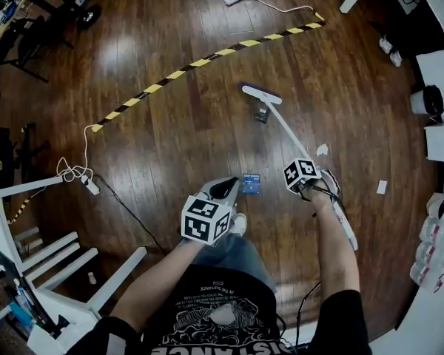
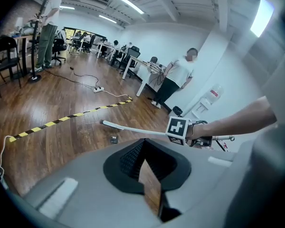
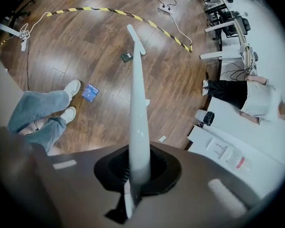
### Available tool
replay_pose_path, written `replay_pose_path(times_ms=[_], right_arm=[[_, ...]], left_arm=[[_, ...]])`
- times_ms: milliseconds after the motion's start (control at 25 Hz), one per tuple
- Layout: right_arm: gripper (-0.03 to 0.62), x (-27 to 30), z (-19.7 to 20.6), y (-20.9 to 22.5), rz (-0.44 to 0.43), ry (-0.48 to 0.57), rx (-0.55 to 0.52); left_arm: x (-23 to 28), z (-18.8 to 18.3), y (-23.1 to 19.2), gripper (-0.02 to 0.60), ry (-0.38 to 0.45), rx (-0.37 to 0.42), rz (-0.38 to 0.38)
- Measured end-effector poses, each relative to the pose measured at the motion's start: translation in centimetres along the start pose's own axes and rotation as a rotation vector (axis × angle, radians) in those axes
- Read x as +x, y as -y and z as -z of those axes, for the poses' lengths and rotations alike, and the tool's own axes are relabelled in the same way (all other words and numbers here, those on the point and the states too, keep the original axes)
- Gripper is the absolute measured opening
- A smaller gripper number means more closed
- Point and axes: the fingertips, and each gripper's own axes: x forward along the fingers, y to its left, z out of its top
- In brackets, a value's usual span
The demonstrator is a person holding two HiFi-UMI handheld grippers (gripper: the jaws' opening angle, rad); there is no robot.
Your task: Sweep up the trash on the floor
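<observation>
Found right gripper [image 3: 132, 179] clamped on long white broom [image 3: 137, 103], its flat head [image 1: 260, 93] down on dark wooden floor [image 1: 170, 146]. Noted small dark scrap [image 1: 262, 115] just beside that head, blue square packet [image 1: 251, 183] well apart from that head. Found left gripper [image 2: 149, 186] narrowly parted, holding nothing.

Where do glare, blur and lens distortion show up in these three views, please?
Head view: pale glare patches sit on the floor, and the striped tape bows with fisheye. Left gripper view: the ceiling lights are blown out. Right gripper view: the broom handle blurs near the lens; corners go dark.
</observation>
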Motion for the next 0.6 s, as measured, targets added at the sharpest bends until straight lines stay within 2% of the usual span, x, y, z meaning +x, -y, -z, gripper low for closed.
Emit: replay_pose_path(times_ms=[200, 320, 600], right_arm=[[0.019, 0.0, -5.0, 1.6, 0.048, -0.018, -0.023], [0.023, -0.2, -6.8, 0.7, 0.020, -0.024, -0.018], [0.012, 0.7, -5.6, -1.5, -0.019, -0.073, -0.077]], left_arm=[[0.9, -1.9, -3.9, 0.005, -0.010, -0.033, -0.018], [1.3, -2.3, -6.0, 0.005, -0.021, -0.056, -0.034], [2.2, -2.4, -7.7, 0.005, -0.057, -0.083, -0.026]])
